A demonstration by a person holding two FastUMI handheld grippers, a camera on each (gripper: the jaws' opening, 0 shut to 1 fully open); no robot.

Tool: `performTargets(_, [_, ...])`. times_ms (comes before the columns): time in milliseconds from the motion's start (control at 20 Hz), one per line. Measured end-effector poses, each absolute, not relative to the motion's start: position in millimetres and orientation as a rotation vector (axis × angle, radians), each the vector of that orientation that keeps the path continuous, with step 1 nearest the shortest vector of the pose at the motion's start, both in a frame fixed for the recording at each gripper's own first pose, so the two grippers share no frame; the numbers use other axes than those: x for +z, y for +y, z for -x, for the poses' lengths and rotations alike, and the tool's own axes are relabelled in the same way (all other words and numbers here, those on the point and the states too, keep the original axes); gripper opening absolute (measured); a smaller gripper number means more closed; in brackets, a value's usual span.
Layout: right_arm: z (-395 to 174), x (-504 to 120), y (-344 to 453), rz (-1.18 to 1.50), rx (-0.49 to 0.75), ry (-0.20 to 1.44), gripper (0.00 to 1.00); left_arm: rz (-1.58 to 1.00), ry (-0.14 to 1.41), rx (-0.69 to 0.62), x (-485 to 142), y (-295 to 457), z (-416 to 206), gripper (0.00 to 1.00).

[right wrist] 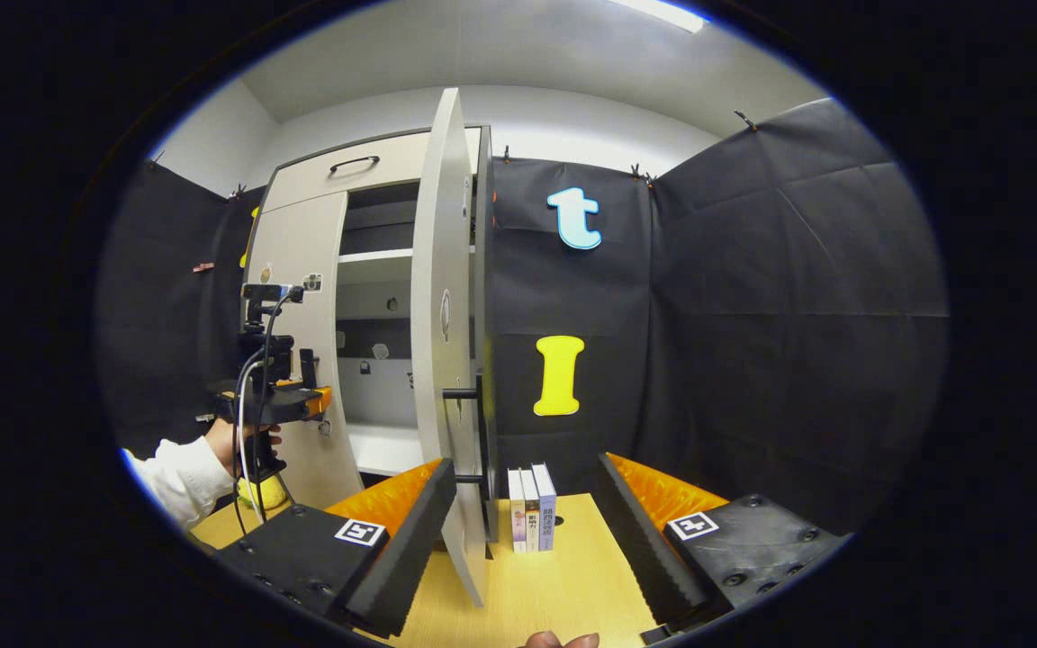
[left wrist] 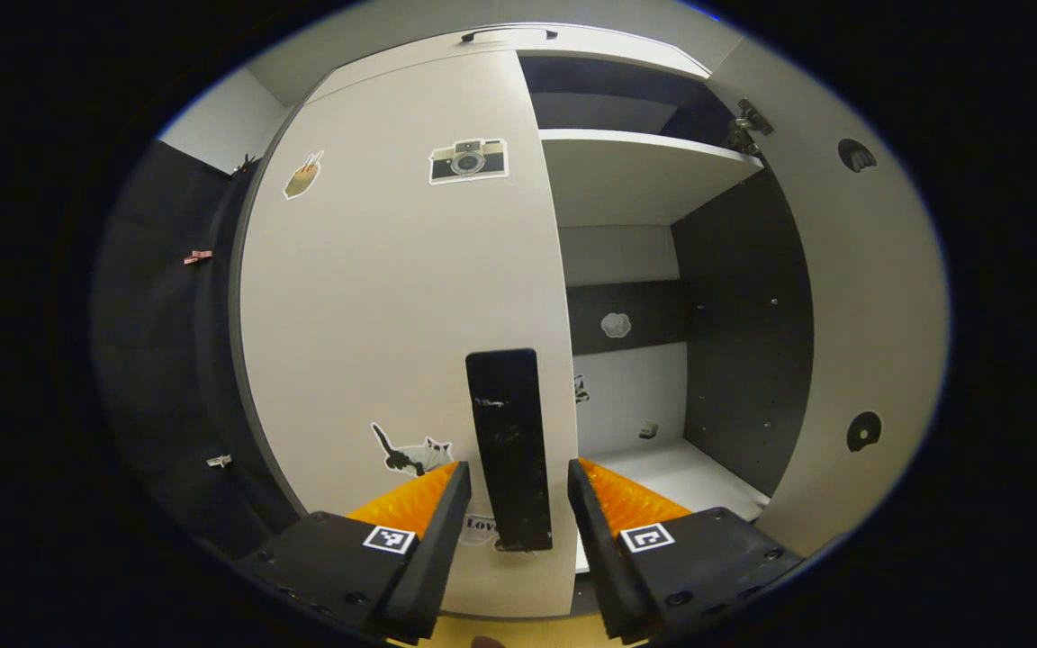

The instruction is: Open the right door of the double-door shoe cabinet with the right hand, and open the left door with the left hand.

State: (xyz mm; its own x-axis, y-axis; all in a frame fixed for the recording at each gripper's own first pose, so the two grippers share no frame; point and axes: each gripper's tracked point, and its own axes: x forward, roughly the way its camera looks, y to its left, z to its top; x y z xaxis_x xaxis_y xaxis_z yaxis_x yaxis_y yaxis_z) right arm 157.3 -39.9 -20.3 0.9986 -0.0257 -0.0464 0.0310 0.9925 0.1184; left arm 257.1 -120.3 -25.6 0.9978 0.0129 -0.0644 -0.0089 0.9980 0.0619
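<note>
We are facing the cabinet [right wrist: 365, 180], which is standing on the tabletop [right wrist: 563, 576] against the booth's wall. Its right door [right wrist: 442, 360] is standing wide open, edge-on in the right gripper view, with its dark handle [right wrist: 481, 432] sticking out on the far face. Its left door [left wrist: 401, 315] is sitting closed or nearly so, its free edge running down beside the open compartment, and its handle [left wrist: 509, 450] is a dark upright bar.

We are holding the left gripper [left wrist: 511, 490] right at that handle. Its jaws are standing apart, one finger on each side of the bar, with a gap showing on both sides, so they are not clamping it. In the right gripper view we are seeing the same gripper farther off, in a hand [right wrist: 235, 441] with a white sleeve.

We are holding the right gripper [right wrist: 527, 490] back from the cabinet, jaws wide apart and gripping nothing; the open door's lower edge is lying between its fingers in the view, nearer the left one.

Inside the cabinet a white shelf [left wrist: 644, 153] is crossing the upper part. Three books [right wrist: 531, 508] are standing upright on the tabletop just right of the open door.
</note>
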Motion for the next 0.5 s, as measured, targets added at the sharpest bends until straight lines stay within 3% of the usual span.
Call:
performTargets(100, [-157.3, -20.5, -41.7, -0.125, -0.038, 0.046, 0.98, -0.047, 0.067, 0.008, -25.8, -120.6, -264.2, 0.61])
performTargets(300, [-156.7, -21.0, -44.0, -0.123, -0.050, 0.043, 0.98, -0.005, 0.059, 0.021, -27.6, -120.7, -263.4, 0.38])
performTargets(500, [-154.3, -18.5, -44.3, -0.124, -0.063, 0.035, 0.98, -0.065, 0.118, 0.003, -34.1, -122.1, -262.1, 0.34])
